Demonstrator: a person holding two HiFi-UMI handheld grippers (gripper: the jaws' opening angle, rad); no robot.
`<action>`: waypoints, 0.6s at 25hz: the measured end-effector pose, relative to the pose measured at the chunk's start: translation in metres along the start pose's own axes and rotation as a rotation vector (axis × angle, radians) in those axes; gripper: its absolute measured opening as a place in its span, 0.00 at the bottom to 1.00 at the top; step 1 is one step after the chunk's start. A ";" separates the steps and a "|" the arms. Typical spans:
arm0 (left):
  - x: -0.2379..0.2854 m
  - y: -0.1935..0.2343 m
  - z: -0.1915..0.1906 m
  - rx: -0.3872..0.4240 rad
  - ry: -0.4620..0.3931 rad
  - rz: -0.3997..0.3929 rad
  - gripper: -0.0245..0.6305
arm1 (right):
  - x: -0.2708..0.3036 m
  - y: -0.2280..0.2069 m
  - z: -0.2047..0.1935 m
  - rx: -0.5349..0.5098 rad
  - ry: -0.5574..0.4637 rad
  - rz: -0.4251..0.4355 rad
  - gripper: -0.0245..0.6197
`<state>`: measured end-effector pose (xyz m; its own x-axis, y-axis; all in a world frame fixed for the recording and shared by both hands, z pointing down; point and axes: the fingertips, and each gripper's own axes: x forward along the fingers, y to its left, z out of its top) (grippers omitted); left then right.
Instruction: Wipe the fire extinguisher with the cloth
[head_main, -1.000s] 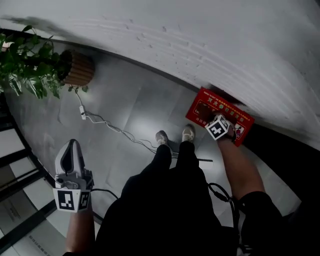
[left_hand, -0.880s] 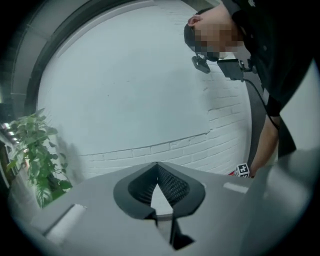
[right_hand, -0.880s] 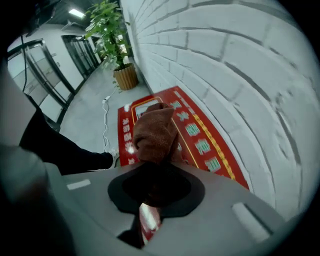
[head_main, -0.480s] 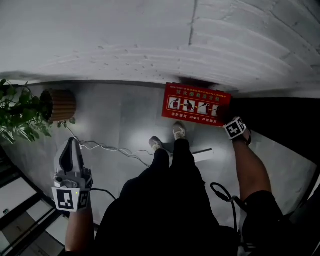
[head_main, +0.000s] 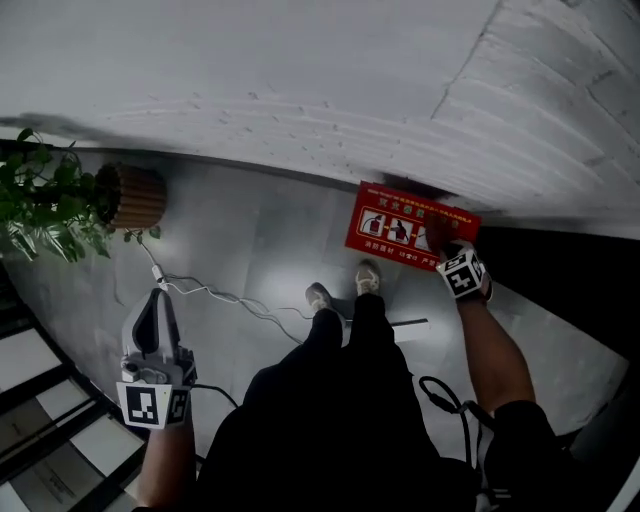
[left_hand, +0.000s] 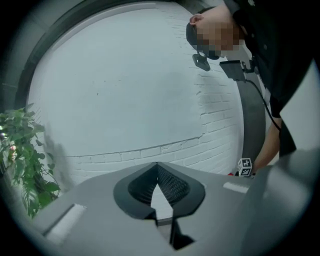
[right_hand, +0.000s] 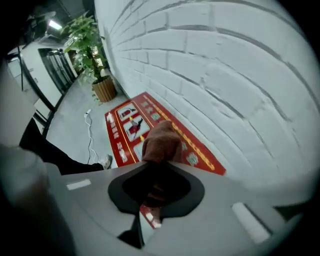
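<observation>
A red fire extinguisher box (head_main: 400, 225) with white pictograms on its lid lies on the floor against the white brick wall. My right gripper (head_main: 445, 245) points steeply down over the box's right end, shut on a bunched brown-red cloth (head_main: 437, 230). In the right gripper view the cloth (right_hand: 161, 142) sticks out past the jaws, over the red box (right_hand: 127, 127). Whether the cloth touches the lid I cannot tell. My left gripper (head_main: 157, 298) is held out far to the left, jaws shut with nothing in them; its tips meet in the left gripper view (left_hand: 157, 166).
A potted plant in a wicker basket (head_main: 135, 196) stands by the wall at the left. A white cable (head_main: 215, 294) runs across the grey floor to the person's shoes (head_main: 321, 298). A black panel (head_main: 565, 270) lies right of the box. Dark-framed glass panels (head_main: 40, 420) are at the lower left.
The right gripper with the cloth has travelled along the red box towards its right end and rolled. The left gripper has shifted a little. The head view has swung.
</observation>
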<state>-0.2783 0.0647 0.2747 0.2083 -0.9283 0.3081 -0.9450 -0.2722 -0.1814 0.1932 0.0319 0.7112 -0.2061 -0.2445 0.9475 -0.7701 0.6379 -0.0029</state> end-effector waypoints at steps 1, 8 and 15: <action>-0.004 0.002 -0.001 -0.002 0.006 0.011 0.04 | 0.010 0.007 0.017 -0.026 0.001 0.023 0.09; -0.034 0.027 -0.023 -0.019 0.038 0.093 0.04 | 0.057 0.015 0.035 -0.042 0.121 0.073 0.13; 0.003 0.003 -0.022 -0.100 -0.060 -0.044 0.04 | -0.044 0.003 0.060 0.028 -0.242 -0.090 0.10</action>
<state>-0.2868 0.0671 0.2957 0.2619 -0.9303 0.2566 -0.9545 -0.2890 -0.0736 0.1637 0.0007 0.6499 -0.2720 -0.4687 0.8404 -0.8076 0.5861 0.0655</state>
